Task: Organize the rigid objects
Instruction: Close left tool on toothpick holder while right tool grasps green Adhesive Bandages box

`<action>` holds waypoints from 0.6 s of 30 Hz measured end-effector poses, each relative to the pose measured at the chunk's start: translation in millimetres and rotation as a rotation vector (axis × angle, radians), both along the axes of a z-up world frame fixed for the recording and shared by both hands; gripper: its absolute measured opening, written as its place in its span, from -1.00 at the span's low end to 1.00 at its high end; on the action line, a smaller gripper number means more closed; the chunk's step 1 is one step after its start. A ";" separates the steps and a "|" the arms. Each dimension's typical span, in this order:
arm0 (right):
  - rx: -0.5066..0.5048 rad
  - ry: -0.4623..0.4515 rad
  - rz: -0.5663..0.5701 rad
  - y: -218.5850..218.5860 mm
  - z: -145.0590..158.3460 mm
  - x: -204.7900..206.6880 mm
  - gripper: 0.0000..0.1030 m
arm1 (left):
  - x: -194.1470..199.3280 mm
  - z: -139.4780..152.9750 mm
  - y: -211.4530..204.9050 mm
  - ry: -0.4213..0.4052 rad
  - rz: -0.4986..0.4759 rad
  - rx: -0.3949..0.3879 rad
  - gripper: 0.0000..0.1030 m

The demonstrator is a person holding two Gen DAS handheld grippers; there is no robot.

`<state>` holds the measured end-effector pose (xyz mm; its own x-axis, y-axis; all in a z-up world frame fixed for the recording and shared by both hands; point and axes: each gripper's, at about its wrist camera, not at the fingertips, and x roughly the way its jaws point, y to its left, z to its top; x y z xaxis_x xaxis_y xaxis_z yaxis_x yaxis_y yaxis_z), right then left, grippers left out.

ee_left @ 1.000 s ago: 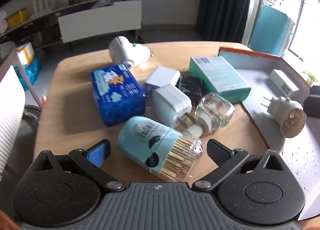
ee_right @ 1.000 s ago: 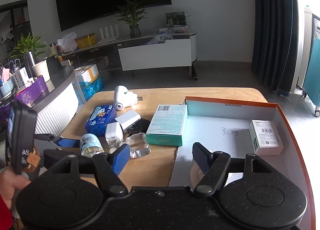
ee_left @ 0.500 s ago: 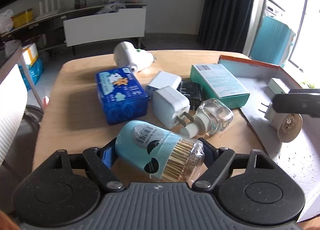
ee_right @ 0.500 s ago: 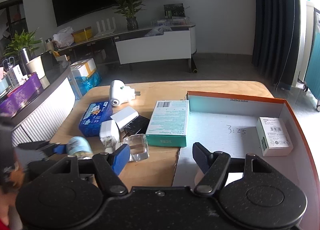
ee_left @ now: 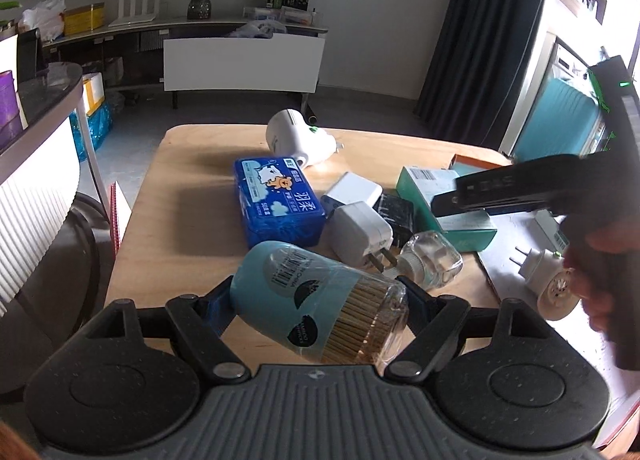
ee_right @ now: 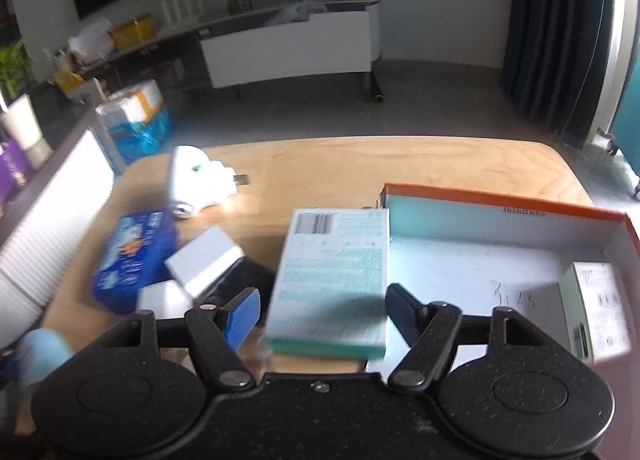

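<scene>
My left gripper (ee_left: 318, 302) is shut on a light-blue toothpick jar (ee_left: 316, 306) with a clear end, held on its side low over the wooden table (ee_left: 188, 227). My right gripper (ee_right: 322, 312) is open, its fingers either side of the near end of a teal box (ee_right: 334, 272) lying on the table. The orange-rimmed shoebox lid (ee_right: 500, 203) lies to the right; it holds a small white box (ee_right: 596, 312) and a white plug-in device (ee_left: 548, 280).
A blue tissue pack (ee_left: 278, 195), white chargers (ee_left: 360, 236), a black adapter (ee_left: 396, 211), a clear bottle (ee_left: 432, 260) and a white plug-in diffuser (ee_left: 296, 135) crowd the table middle. A white ribbed cabinet (ee_left: 28, 211) stands left of the table.
My left gripper closed on the toothpick jar and lifted it slightly. My right gripper moved left and forward from the lid to the teal box.
</scene>
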<state>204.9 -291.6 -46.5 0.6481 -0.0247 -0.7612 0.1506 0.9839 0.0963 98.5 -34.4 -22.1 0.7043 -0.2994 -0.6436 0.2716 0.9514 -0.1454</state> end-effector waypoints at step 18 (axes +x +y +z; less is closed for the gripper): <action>-0.014 -0.088 -0.025 -8.8 24.2 -23.3 0.63 | 4.5 15.1 3.6 0.005 0.108 -0.018 0.61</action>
